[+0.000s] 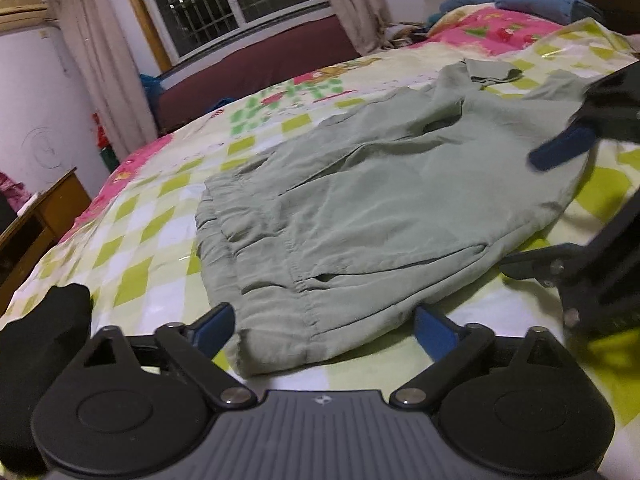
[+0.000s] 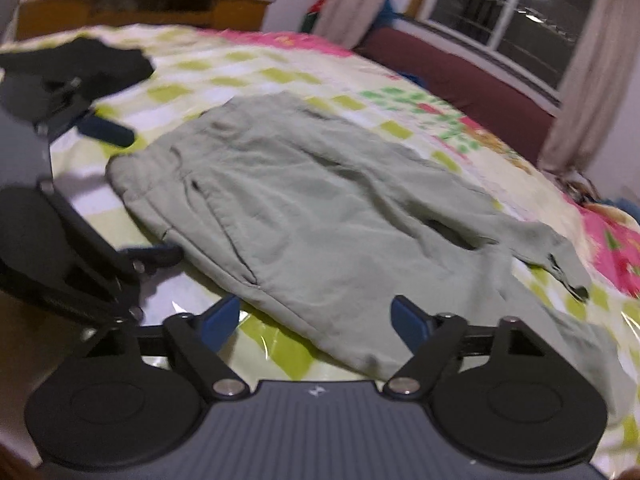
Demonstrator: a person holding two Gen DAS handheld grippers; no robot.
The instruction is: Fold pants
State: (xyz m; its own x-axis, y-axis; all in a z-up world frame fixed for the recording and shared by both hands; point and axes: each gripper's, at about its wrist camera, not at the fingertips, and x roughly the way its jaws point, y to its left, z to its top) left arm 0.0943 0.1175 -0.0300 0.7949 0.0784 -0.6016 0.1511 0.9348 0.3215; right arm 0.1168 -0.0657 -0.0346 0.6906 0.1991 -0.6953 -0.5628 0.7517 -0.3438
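Note:
Pale green pants (image 1: 360,200) lie spread on the bed, waistband toward the left gripper, legs running away. They also show in the right wrist view (image 2: 320,216). My left gripper (image 1: 324,330) is open, its blue fingertips on either side of the waistband edge, empty. My right gripper (image 2: 314,322) is open at the pants' near side edge, empty. The right gripper shows at the right of the left wrist view (image 1: 560,152). The left gripper shows at the left of the right wrist view (image 2: 108,132).
The bed has a yellow-green checked and pink floral sheet (image 1: 152,232). A black cloth (image 2: 100,64) lies near the waistband side. Blue pillows (image 1: 532,4) sit at the head. A wooden cabinet (image 1: 36,220), a maroon sofa (image 1: 260,60) and a curtained window are beyond the bed.

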